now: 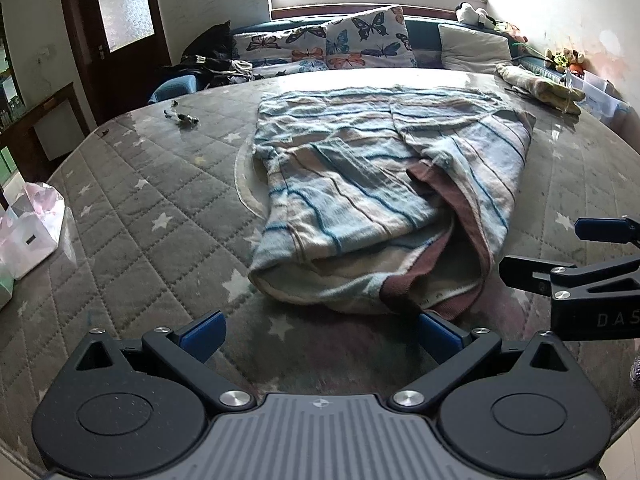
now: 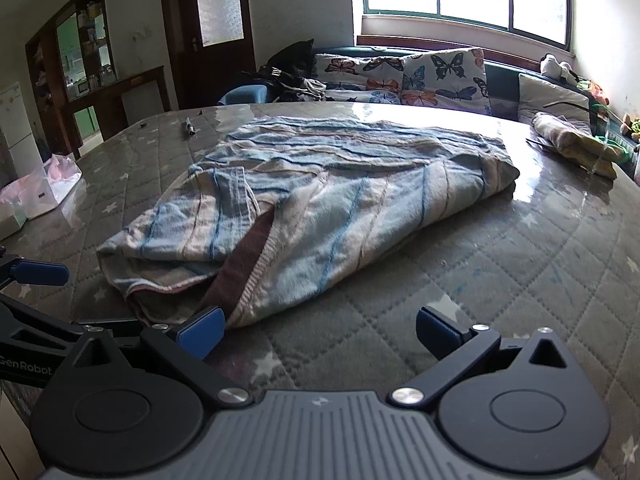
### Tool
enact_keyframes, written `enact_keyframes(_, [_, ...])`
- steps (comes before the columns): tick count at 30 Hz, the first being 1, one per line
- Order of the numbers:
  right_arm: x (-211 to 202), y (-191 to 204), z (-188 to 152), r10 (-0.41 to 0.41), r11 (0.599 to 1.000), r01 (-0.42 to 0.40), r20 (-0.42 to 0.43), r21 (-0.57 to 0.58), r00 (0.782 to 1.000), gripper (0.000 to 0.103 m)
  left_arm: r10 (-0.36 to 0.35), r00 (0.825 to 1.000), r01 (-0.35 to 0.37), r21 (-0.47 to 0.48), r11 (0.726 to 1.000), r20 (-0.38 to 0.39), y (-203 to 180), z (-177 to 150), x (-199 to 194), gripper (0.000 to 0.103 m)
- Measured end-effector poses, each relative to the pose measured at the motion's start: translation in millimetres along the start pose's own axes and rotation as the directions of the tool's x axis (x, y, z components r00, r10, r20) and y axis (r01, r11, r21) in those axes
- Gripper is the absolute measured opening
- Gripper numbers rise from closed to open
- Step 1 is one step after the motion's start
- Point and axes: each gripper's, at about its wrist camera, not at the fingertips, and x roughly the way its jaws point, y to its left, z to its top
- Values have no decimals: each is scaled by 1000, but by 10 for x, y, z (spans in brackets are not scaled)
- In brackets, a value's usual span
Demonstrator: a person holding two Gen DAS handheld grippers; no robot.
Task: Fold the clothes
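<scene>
A blue, white and mauve striped sweater (image 1: 372,184) lies partly folded on the quilted grey star-patterned table cover (image 1: 152,208), its brown-trimmed hem facing me. My left gripper (image 1: 320,334) hovers open just short of that near hem, nothing between its blue pads. In the left wrist view the right gripper shows at the right edge (image 1: 560,252), also open. From the right wrist view the sweater (image 2: 320,204) fills the middle; my right gripper (image 2: 320,332) stands open at its near right corner, the left pad (image 2: 202,330) close to the hem.
A folded beige garment (image 1: 536,84) lies at the far right edge. Small dark items (image 1: 182,118) sit far left. A white and pink bag (image 1: 28,224) rests at the left edge. Butterfly cushions (image 1: 360,40) line a sofa behind the table.
</scene>
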Motion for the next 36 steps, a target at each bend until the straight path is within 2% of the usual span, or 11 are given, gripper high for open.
enact_keyframes(11, [74,-27,336,20,1000,-20,45,-4,999,102,7,999,-7,2,1000,50,157,195,-10,103])
enact_keyframes(16, [227,-37,526,33,999,-33,39,10,999,94,10,997,-10,3,1000,73,229,284,-15,103])
enact_keyframes(26, [640,89,777,36,998,-37,-14,-46,999,79,-57,993,41,147,988,102,65,360,199,99])
enact_keyframes(30, [810,99,797,33,997,-37,-56,-66,998,60,-85,991,64,195,979,102,-10,374,290,95])
enact_keyframes(31, [826,94,792,31,997,-35,-59,-69,998,49,-89,991,67,206,976,103,-23,376,309,94])
enact_keyframes(32, [840,88,787,29,997,-33,-62,-71,998,45,-94,990,69,215,974,105,-34,379,329,92])
enact_keyframes(34, [820,35,792,30,998,-33,-59,-56,998,25,-96,990,70,229,971,106,-50,382,370,86])
enact_keyframes(36, [758,-24,789,26,999,-28,-48,-44,999,15,-102,989,75,236,969,105,-52,390,409,83])
